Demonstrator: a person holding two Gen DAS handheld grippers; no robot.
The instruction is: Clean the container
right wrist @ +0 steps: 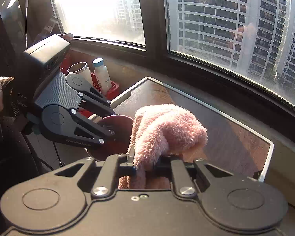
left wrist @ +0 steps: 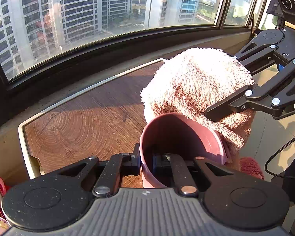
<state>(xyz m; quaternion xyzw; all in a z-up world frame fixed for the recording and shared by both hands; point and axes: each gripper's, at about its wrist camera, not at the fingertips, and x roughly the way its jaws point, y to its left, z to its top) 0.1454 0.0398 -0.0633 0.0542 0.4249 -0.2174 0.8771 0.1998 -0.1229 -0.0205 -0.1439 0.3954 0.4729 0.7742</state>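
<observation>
A dusty-pink cup (left wrist: 179, 135) hangs tilted above the wooden table, its mouth facing my left wrist camera. My left gripper (left wrist: 147, 162) is shut on the cup's rim, one finger outside the wall and one inside. A fluffy pink cloth (left wrist: 196, 86) bulges over the cup's far side. My right gripper (right wrist: 145, 166) is shut on that cloth (right wrist: 167, 129), which hides its fingertips. In the left wrist view the right gripper (left wrist: 222, 108) comes in from the right with its fingers buried in the cloth. The cup (right wrist: 116, 131) shows dark red behind the left gripper (right wrist: 110, 131).
A wood-grain table with a pale rim (left wrist: 84, 122) lies below, against a curved window sill. A red basket (right wrist: 112, 88) at the table's left holds a steel tumbler (right wrist: 80, 70) and a white bottle (right wrist: 102, 74). A dark red cloth (left wrist: 251, 167) lies low right.
</observation>
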